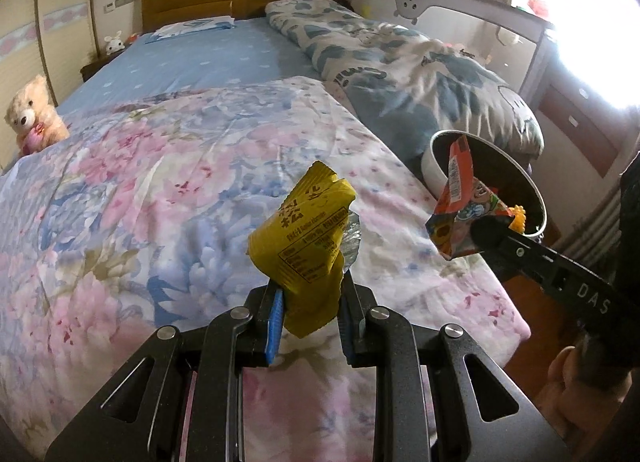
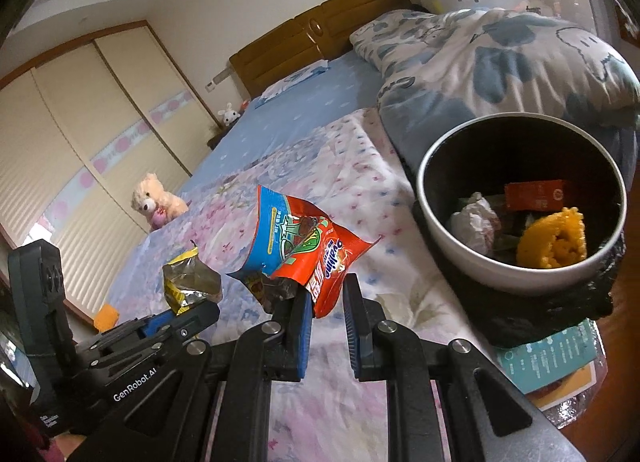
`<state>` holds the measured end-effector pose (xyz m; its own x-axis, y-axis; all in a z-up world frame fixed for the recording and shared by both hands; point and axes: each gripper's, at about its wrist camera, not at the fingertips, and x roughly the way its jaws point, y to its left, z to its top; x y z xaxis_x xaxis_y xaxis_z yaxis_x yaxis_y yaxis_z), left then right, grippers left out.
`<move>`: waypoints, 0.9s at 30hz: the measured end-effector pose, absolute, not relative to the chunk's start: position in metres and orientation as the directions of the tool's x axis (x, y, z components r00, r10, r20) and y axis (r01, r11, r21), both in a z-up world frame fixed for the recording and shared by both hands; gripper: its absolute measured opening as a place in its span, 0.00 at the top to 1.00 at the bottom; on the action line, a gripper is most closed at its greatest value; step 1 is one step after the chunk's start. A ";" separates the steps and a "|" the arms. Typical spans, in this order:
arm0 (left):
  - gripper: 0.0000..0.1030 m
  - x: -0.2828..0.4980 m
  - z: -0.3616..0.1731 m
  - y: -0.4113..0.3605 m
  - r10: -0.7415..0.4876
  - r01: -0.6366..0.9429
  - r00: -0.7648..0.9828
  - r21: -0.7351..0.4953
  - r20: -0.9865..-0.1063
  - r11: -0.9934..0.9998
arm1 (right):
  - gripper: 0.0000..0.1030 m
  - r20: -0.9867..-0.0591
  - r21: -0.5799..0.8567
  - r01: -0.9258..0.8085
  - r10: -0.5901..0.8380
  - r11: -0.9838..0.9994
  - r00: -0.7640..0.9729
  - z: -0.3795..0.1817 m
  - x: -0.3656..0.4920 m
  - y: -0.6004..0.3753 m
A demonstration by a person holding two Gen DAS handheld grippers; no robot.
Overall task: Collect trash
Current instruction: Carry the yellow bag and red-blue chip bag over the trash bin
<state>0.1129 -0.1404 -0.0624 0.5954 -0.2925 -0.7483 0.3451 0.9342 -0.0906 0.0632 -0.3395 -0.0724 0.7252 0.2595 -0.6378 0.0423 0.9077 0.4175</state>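
Above one floral bed (image 1: 160, 189), two wrappers: left gripper (image 1: 308, 326) clamped on yellow wrapper (image 1: 304, 238), right gripper (image 2: 326, 326) on red wrapper (image 2: 304, 242).

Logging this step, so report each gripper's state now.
Left gripper: shut on the yellow wrapper.
Right gripper: shut on the red and blue snack bag.

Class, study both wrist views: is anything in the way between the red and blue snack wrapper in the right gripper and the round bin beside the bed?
Nothing visible. The red and blue snack wrapper, pinched in the right gripper, has only floral bedding below it on the way to the round white bin, whose mouth is open.
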 end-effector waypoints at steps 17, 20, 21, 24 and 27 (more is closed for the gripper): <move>0.80 0.110 -0.058 -0.187 -0.324 0.426 0.580 -0.061 -0.747 0.903 | 0.86 -0.619 0.422 0.124 0.185 0.898 0.763 -0.062 0.042 -0.386; 0.80 0.111 -0.058 -0.195 -0.327 0.437 0.579 -0.054 -0.747 0.898 | 0.86 -0.620 0.423 0.135 0.178 0.896 0.765 -0.062 0.040 -0.394; 0.80 0.111 -0.058 -0.198 -0.327 0.441 0.577 -0.052 -0.748 0.896 | 0.86 -0.620 0.424 0.138 0.176 0.895 0.765 -0.063 0.039 -0.396; 0.80 0.113 -0.059 -0.206 -0.329 0.451 0.572 -0.046 -0.751 0.891 | 0.86 -0.620 0.427 0.151 0.167 0.891 0.767 -0.064 0.037 -0.404; 0.80 0.115 -0.059 -0.214 -0.330 0.462 0.568 -0.041 -0.754 0.886 | 0.86 -0.620 0.427 0.163 0.158 0.889 0.768 -0.064 0.037 -0.412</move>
<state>0.1149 -0.2144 -0.0594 0.5678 -0.3304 -0.7540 0.4616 0.8862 -0.0408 0.0369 -0.4123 -0.0636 0.7684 0.1577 -0.6202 0.1626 0.8893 0.4275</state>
